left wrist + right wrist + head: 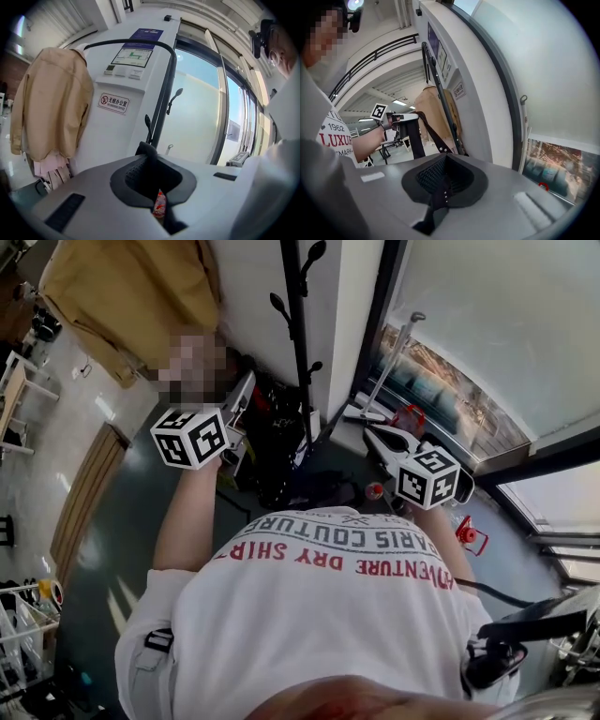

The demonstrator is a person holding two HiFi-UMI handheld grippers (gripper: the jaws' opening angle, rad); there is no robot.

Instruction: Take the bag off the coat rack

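Observation:
A black bag [279,451] hangs low between my two grippers, close to the black coat rack pole [298,334]. My left gripper [246,388] is shut on a black bag strap [149,154], and a small red and white tag [159,204] shows in the gap behind its pads. My right gripper [372,433] is shut on a riveted black strap [440,193]. In the right gripper view that strap [432,132] runs up to the left gripper [401,118]. The coat rack [165,93] stands against the white wall, its hooks bare on this side.
A beige coat [51,108] hangs on the rack's left arm, with pink cloth [52,174] under it. A tall window [487,343] with a handle [403,334] fills the right side. A small red object [472,533] lies on the floor. Shelving [23,624] stands at the lower left.

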